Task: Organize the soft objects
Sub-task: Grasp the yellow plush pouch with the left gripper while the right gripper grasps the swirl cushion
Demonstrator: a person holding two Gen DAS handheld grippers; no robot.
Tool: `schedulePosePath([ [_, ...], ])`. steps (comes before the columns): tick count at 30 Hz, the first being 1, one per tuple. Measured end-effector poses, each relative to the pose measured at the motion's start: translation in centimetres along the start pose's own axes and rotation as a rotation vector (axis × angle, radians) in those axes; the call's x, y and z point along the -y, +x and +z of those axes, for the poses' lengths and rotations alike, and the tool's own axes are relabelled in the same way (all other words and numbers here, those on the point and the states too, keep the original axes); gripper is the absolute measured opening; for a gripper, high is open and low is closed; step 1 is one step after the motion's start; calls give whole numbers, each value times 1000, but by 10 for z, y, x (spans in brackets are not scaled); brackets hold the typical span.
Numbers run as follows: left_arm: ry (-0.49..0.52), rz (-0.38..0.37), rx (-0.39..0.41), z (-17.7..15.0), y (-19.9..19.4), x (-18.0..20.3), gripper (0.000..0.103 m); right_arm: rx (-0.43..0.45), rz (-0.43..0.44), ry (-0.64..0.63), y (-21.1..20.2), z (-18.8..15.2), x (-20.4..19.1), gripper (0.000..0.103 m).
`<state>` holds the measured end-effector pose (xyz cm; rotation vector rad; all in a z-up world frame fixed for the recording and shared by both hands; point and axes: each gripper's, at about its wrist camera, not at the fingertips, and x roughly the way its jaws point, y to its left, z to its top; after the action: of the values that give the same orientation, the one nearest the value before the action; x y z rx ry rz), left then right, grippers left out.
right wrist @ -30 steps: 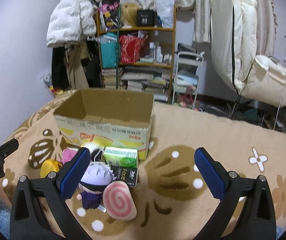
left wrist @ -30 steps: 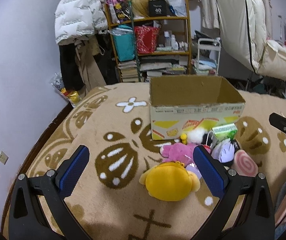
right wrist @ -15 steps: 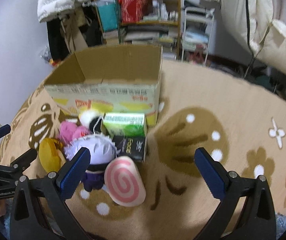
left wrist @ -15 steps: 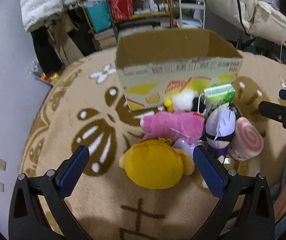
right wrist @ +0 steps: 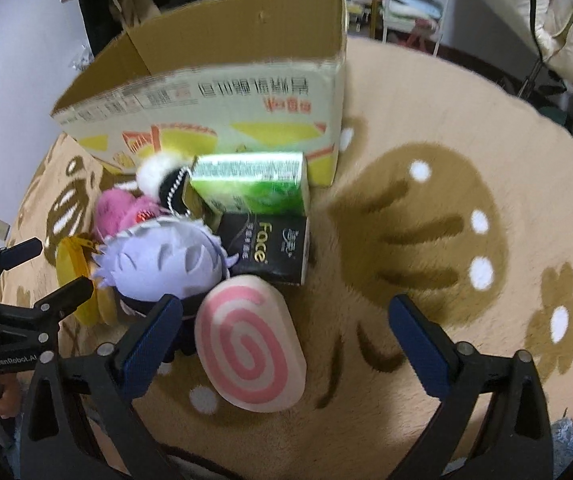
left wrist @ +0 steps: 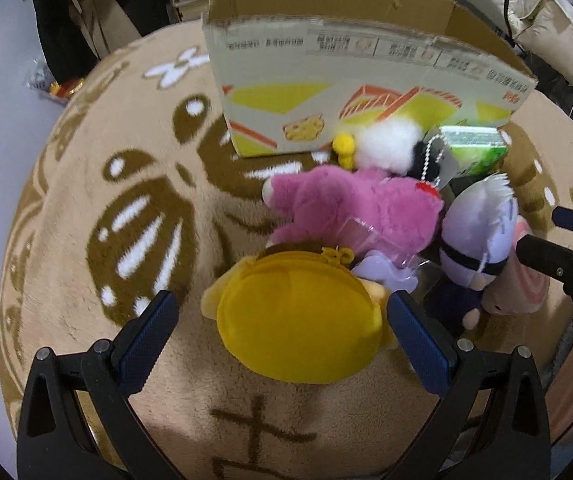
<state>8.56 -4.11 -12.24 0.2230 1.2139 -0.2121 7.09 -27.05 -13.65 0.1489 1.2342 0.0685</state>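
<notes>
Yellow plush (left wrist: 300, 330) between wide-apart left jaws; black tissue pack (right wrist: 272, 249) only in right view, jaws apart.

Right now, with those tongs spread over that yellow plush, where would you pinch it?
Across its round, domed body, coming straight down from above. The yellow plush lies flat on the rug, bulging upward between the open left tongs, whose blue pads already flank its two sides. Probably avoid the small zipper pull at its far edge.
</notes>
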Motion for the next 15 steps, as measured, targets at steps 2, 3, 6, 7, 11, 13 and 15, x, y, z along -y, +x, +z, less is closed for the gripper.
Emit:
schedulePosePath([
  [2,-10,-12,-22,0,6,-1,103,-24,13,12,4,0,3,102],
  [3,-14,-18,-30,0,8,-2,103,-36,22,18,7,-1,4,97],
  [6,-35,-49,-59,2,14,-5,103,-54,54,27,10,-1,5,92],
  [7,-46,-61,-70,2,17,-8,103,-59,57,24,10,-1,5,89],
  [11,-63,-89,-90,2,22,-11,102,-76,93,11,11,-2,1,77],
  [13,-67,-101,-92,2,24,-14,98,-79,117,13,10,-2,1,66],
  [15,-71,-110,-94,2,25,-15,93,-81,138,14,11,-3,-2,52],
])
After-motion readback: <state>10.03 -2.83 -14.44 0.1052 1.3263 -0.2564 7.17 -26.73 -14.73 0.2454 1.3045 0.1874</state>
